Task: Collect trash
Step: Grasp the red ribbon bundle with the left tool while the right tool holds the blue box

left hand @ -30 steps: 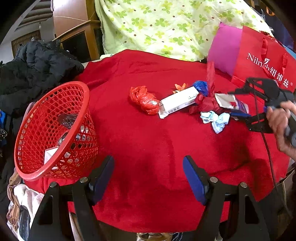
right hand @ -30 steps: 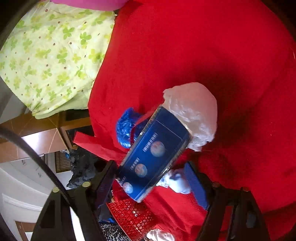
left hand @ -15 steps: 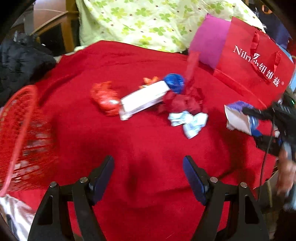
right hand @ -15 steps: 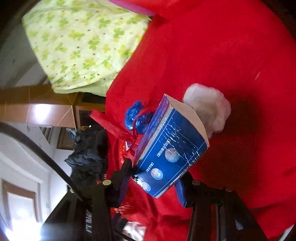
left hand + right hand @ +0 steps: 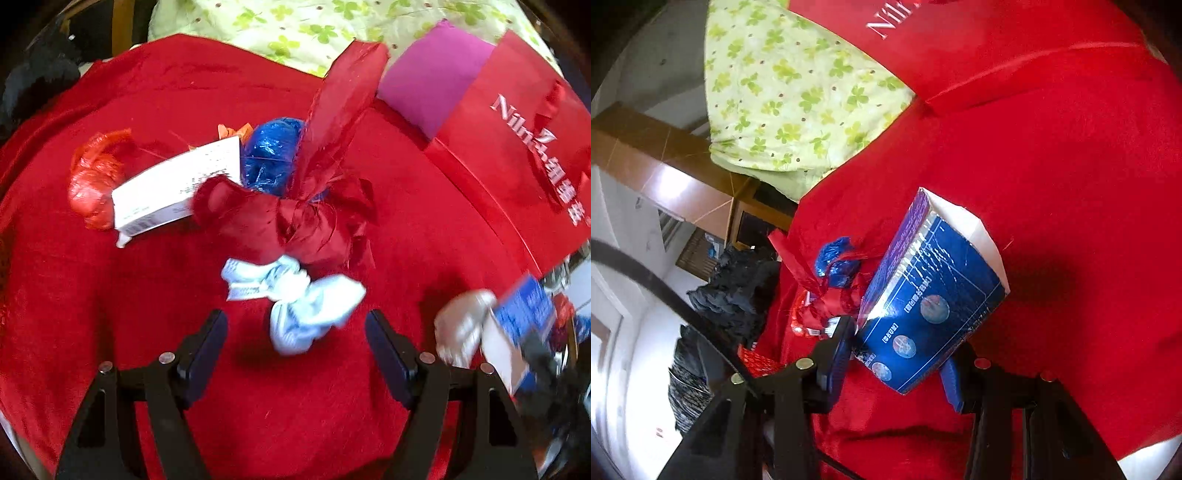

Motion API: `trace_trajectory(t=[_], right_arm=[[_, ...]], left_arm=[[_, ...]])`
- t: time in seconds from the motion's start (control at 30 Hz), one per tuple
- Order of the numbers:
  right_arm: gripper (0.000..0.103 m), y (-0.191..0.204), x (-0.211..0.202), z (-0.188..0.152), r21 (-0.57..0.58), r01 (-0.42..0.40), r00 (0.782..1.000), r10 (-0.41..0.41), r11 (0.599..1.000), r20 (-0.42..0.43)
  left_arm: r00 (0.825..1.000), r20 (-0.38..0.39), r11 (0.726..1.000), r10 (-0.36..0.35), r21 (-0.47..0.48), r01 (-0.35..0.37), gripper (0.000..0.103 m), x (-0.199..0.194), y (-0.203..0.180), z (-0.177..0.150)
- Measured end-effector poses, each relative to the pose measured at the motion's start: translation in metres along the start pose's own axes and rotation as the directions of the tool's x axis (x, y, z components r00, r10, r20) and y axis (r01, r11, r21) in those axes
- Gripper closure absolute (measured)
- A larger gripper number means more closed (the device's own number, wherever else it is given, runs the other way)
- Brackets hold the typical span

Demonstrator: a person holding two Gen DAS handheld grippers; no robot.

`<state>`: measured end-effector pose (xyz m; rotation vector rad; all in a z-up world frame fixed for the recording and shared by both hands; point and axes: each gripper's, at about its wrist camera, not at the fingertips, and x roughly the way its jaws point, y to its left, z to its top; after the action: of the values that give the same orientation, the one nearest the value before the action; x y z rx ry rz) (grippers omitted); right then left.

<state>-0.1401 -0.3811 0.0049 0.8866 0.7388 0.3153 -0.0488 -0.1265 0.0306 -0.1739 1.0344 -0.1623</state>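
On the red blanket (image 5: 110,314), trash lies clustered for collection: red ribbon bundle (image 5: 295,225), white carton (image 5: 173,188), pale wrapper (image 5: 295,302) before the wide-open, empty left gripper (image 5: 295,350); right gripper (image 5: 897,365) clamps a blue box (image 5: 931,310) lifted clear.
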Motion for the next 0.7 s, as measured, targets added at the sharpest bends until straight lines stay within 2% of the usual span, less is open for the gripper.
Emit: trace_trajectory(t=[0.17, 0.23, 0.33, 0.4, 0.5, 0.7], right_arm=[[0.057, -0.020, -0.009, -0.002, 0.031, -0.015, 1.000, 0.014, 0.999, 0.020], [0.057, -0.019, -0.010, -0.003, 0.024, -0.019, 0.999, 0.018, 1.000, 0.029], [0.057, -0.012, -0.015, -0.004, -0.016, -0.033, 0.998, 0.034, 0.999, 0.048], [0.057, -0.007, -0.018, -0.005, -0.041, -0.061, 0.996, 0.063, 0.997, 0.061], [0.057, 0.002, -0.021, -0.007, -0.069, -0.084, 0.993, 0.089, 0.994, 0.072], [0.057, 0.012, -0.034, -0.010, -0.102, -0.054, 0.992, 0.066, 0.993, 0.111]], left_arm=[[1.000, -0.014, 0.998, 0.027, -0.065, -0.028, 0.026, 0.021, 0.000, 0.005], [0.999, -0.002, 0.997, 0.045, -0.067, -0.045, 0.036, 0.023, 0.001, 0.002], [0.998, 0.024, 0.998, 0.051, -0.048, -0.050, 0.060, 0.018, 0.005, -0.001], [0.999, 0.029, 0.998, 0.025, -0.051, -0.024, 0.067, 0.013, 0.011, -0.004], [0.999, 0.035, 0.999, 0.004, -0.046, -0.003, 0.071, 0.003, 0.018, -0.011], [0.999, 0.029, 0.999, -0.035, -0.033, 0.036, 0.071, -0.027, 0.038, -0.033]])
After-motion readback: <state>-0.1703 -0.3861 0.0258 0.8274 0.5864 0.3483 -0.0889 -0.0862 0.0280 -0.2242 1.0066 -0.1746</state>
